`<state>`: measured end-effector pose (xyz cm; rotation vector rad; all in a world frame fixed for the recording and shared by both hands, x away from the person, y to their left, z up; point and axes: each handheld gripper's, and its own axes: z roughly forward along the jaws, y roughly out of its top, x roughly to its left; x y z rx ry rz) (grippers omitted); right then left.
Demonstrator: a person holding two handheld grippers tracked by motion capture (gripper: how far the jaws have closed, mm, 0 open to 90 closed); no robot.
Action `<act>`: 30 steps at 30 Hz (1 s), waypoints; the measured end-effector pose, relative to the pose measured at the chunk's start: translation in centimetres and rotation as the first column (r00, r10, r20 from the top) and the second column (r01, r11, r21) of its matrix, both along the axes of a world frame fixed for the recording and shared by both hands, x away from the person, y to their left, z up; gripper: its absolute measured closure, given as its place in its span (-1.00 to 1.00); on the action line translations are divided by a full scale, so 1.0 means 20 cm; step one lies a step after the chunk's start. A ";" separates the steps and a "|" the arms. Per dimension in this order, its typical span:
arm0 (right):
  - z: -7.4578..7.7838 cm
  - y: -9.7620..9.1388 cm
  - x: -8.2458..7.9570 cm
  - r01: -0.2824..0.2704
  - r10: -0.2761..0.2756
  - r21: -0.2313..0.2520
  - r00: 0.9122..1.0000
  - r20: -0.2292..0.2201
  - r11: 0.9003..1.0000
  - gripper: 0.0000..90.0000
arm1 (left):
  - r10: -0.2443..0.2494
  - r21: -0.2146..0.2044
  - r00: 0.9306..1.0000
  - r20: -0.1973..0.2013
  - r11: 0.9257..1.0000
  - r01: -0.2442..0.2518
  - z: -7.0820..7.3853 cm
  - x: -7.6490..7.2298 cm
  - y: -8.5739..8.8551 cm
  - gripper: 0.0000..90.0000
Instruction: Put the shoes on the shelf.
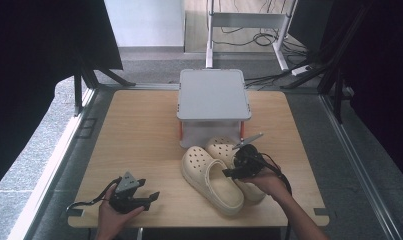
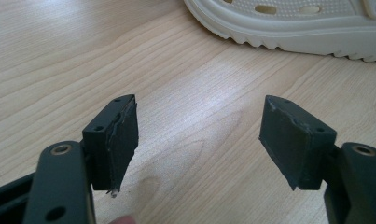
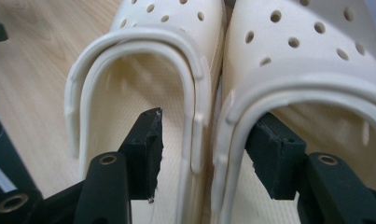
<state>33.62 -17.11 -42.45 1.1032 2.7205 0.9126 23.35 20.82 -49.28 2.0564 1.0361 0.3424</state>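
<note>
Two cream clogs on the table, our right gripper straddling their inner walls.

We see the wooden table [image 1: 139,130] with a grey lidded box [image 1: 213,105] standing at its far middle. Just near of the box lie the pair of cream perforated clogs, side by side and touching: the left clog [image 1: 209,179] and the right clog [image 1: 225,150], toes pointing far. Our right gripper [image 3: 202,154] sits over their heel ends, released, with one jaw inside each clog, the two adjoining side walls between them, and neither pad pressing. Our left gripper [image 2: 199,140] rests at the near left of the table, well apart from the clogs, jaws spread wide and holding nothing.
</note>
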 end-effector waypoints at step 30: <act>-0.07 0.08 0.02 0.047 -0.047 -0.024 0.999 0.014 0.999 0.48 | -0.003 0.006 1.000 0.001 1.000 0.003 0.00 0.00 0.00 -0.37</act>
